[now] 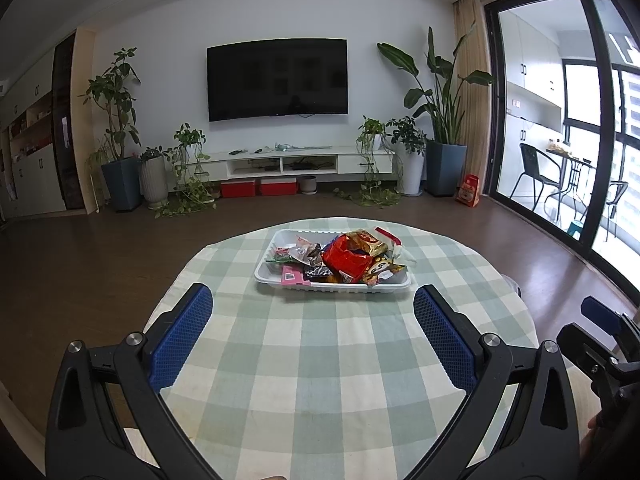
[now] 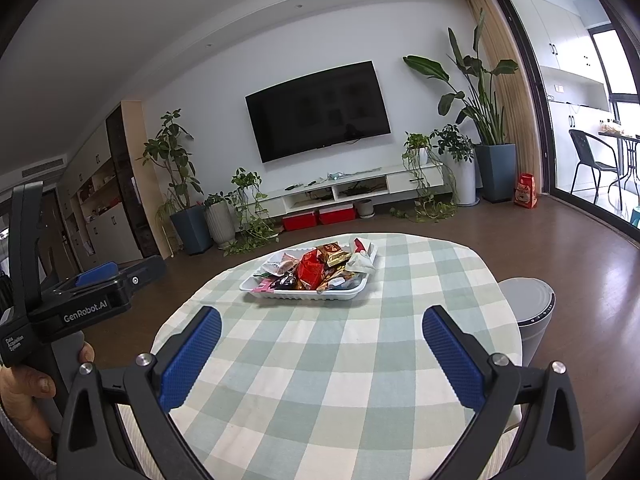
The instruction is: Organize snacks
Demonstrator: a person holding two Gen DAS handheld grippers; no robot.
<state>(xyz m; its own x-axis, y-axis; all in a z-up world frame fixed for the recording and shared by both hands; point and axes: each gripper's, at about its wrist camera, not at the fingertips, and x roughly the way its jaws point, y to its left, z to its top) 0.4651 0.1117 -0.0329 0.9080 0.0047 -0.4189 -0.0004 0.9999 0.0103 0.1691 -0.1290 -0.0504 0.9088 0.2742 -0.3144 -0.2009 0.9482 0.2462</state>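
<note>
A white tray [image 1: 276, 278] sits on the far half of a round table with a green checked cloth [image 1: 320, 360]. It holds a pile of several snack packets, with a big red packet [image 1: 344, 260] on top. The tray [image 2: 256, 288] and red packet [image 2: 310, 272] also show in the right wrist view. My left gripper [image 1: 314, 304] is open and empty, held above the near half of the table, short of the tray. My right gripper [image 2: 322, 326] is open and empty too, beside the left one and short of the tray.
A grey cylindrical bin [image 2: 530, 320] stands on the floor by the table's right edge. Beyond the table are wood floor, a TV wall with a low cabinet [image 1: 304, 160], potted plants, and a glass balcony door [image 1: 560, 120] on the right.
</note>
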